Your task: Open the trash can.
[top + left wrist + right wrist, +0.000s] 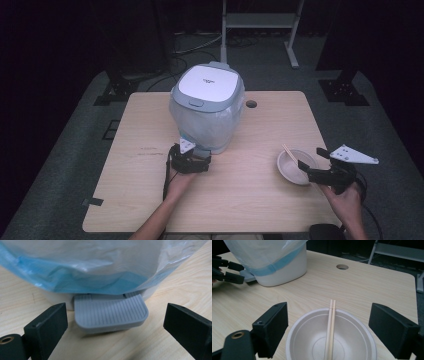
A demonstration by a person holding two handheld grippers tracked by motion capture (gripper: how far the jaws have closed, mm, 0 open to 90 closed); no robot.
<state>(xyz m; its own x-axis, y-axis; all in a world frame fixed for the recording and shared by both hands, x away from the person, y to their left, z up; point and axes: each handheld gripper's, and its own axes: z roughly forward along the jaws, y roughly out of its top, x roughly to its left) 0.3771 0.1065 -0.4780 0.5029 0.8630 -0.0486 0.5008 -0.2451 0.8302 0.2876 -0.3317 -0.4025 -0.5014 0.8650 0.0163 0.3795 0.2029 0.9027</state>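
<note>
**Left gripper at the bin's pedal, right gripper at the bowl**

We had the left gripper (pixel 192 161) low at the near foot of the pedal bin (pixel 207 105), its jaws spread wide on either side of the grey ribbed foot pedal (pixel 110 312) and touching nothing. The bin stood at the far middle of the table, lid shut, with a clear liner bag (pixel 82 267) edged in blue hanging down over the white base. To do this step well, we judged that the gripper should press down on the middle of the pedal's ribbed face rather than on its rounded near lip, where a jaw could slip off, and that it should keep clear of the bag's hem, which hung just above the pedal's hinge. A light bin might tip toward us, so a steady, straight-down push seemed wise.

The right gripper (pixel 328 327) hovered at the near right, jaws wide and empty, flanking a pale disposable bowl (pixel 307 340) with a pair of wooden chopsticks (pixel 330 325) resting across it, pointing away from us.

The table (pixel 250 200) was light wood-grain laminate with a round cable hole (pixel 251 104) at its far edge, just right of the bin. Around it lay grey carpet, dark curtains, stand bases and loose cables.
</note>
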